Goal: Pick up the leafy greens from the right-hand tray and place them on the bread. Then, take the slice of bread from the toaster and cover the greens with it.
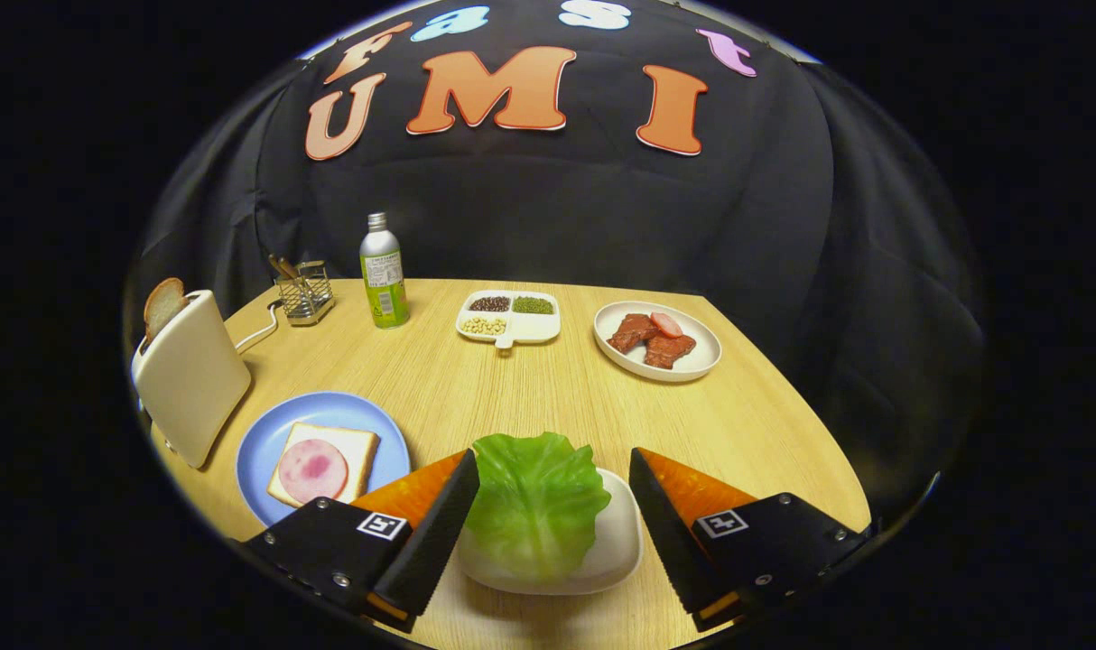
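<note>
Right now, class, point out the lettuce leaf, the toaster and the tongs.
lettuce leaf (537,506): gripper view, leaf's middle.
toaster (191,375): gripper view, its broad side.
tongs (552,474): gripper view, midway between open tips.

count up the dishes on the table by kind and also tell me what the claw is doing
Round plates: 2, blue plate and meat plate
Trays: 1, white tray under the lettuce
Divided dishes: 1, bean dish
Total: 4
Claw: open, one finger on each side of the lettuce, not pressing it.
</note>
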A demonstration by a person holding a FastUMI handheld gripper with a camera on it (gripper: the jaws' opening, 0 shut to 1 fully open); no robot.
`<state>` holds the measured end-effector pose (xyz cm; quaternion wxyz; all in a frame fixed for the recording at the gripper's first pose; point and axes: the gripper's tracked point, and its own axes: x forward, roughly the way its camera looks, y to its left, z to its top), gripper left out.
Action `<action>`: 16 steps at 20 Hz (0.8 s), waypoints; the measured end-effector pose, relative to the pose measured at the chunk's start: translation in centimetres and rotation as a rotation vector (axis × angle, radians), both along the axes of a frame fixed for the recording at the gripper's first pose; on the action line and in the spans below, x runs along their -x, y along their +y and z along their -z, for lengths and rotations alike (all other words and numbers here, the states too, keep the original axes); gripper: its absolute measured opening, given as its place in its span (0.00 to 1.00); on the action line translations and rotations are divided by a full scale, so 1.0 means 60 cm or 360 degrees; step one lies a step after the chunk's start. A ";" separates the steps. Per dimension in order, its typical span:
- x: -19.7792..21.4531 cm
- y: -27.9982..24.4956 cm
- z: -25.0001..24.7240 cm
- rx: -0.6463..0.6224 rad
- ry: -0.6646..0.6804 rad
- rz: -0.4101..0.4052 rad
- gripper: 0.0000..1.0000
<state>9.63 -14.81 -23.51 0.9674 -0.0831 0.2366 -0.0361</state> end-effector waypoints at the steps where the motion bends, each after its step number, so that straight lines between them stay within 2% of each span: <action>1: 0.001 -0.002 0.011 -0.0001 0.0025 -0.0009 1.00; 16: -0.002 0.003 0.109 -0.0055 0.0281 -0.0111 0.99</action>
